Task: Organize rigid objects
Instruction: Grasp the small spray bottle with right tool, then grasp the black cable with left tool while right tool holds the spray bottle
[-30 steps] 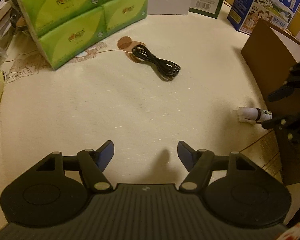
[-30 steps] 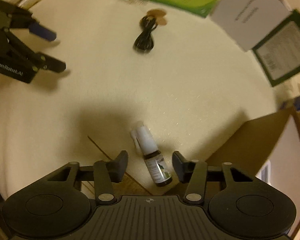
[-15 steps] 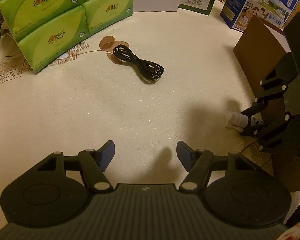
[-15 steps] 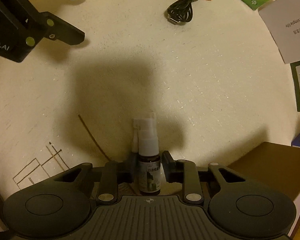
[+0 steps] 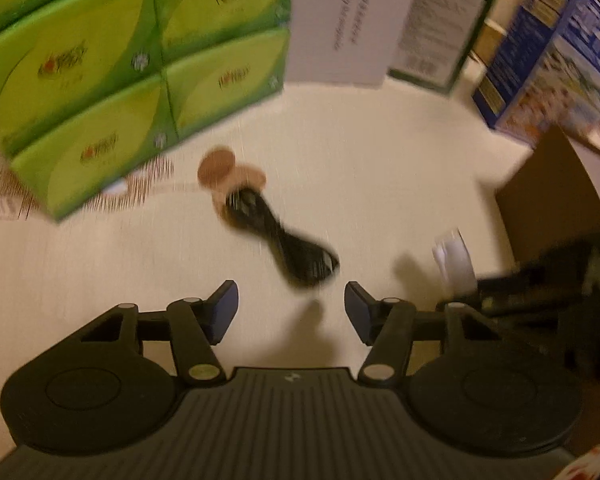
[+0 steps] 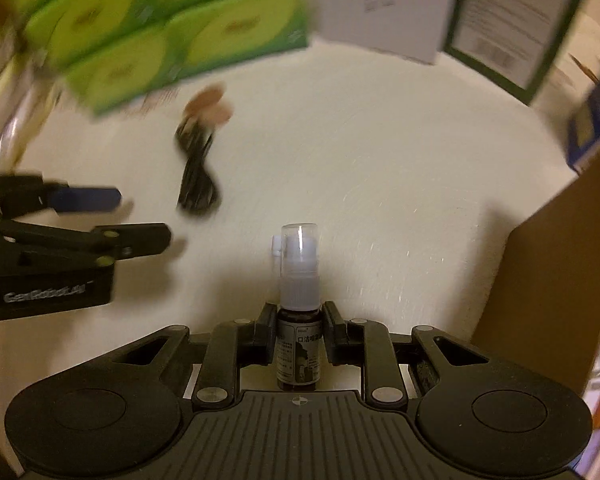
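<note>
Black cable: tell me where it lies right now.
The black cable lies coiled on the cream tabletop just ahead of the left gripper, below the green tissue packs in the left wrist view.

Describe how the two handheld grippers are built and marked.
Both are matte black plastic. Each has a ribbed central body with a small crosshair mark, two round discs at the sides and linkage arms with pale round pivot pins. The left gripper has blue finger pads and blurred white lettering on its side. The right gripper has black pads.

Left tool [image 5: 291,310], jaws narrowing but empty, near black cable [image 5: 284,240].
</note>
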Motion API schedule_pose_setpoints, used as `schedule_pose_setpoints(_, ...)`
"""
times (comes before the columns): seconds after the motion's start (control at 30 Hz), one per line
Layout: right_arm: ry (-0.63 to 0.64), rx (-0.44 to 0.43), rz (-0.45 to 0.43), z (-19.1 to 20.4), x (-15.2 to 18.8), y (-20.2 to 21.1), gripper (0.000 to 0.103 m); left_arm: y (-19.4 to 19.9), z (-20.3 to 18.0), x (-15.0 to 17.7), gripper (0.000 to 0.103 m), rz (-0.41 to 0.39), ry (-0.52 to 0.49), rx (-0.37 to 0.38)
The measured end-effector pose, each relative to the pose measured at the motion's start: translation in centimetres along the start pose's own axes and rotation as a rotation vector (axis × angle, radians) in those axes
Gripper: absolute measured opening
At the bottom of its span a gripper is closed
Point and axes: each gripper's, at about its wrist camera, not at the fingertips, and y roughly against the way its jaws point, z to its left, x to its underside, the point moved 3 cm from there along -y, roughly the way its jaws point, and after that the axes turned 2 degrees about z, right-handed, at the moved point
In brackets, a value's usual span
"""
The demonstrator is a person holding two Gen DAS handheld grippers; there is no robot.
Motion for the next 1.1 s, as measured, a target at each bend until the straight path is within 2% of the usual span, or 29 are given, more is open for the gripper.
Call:
schedule_pose_setpoints(0.1, -0.067, 0.015, -0.051, 0.1, -0.4, -0.3, 0.020, -1.7, 0.3, -1.8, 0.053, -0.003, 0.049, -0.019)
schedule_pose_setpoints(0.23, -0.123, 0.018, -0.073, -0.2, -0.2, -0.5, 0.020, -3.8, 0.9, -3.2, 0.050, 0.014, 0.110, -0.026)
schedule_pose_setpoints(0.33, -0.139, 0.018, -0.075, -0.5, -0.1, -0.8, 0.021, -4.9, 1.3, -3.5, 0.038, 0.031, 0.132, -0.035)
schedule_pose_setpoints(0.4, -0.147, 0.020, -0.084, -0.6, 0.1, -1.2, 0.021, -5.1, 1.4, -3.5, 0.036, 0.027, 0.121, -0.040)
schedule_pose_setpoints(0.47, -0.147, 0.022, -0.095, -0.5, 0.4, -1.1, 0.021, -5.0, 1.3, -3.3, 0.020, 0.022, 0.090, -0.050)
schedule_pose_setpoints(0.53, -0.149, 0.015, -0.095, -0.3, 0.6, -1.1, 0.021, -4.8, 1.4, -2.8, 0.011, 0.029, 0.066, -0.047)
schedule_pose_setpoints(0.57, -0.148, 0.010, -0.093, -0.2, 0.7, -1.0, 0.021, -4.6, 1.5, -2.5, 0.011, 0.033, 0.057, -0.049)
schedule_pose_setpoints(0.8, -0.148, -0.036, -0.065, 1.9, 3.5, -0.2, 0.021, -1.4, 1.5, 2.6, 0.010, 0.068, -0.056, -0.092)
schedule_pose_setpoints(1.1, -0.133, -0.100, -0.018, 6.3, 9.4, 1.6, 0.021, 4.2, 2.5, 11.4, 0.010, 0.123, -0.010, -0.126)
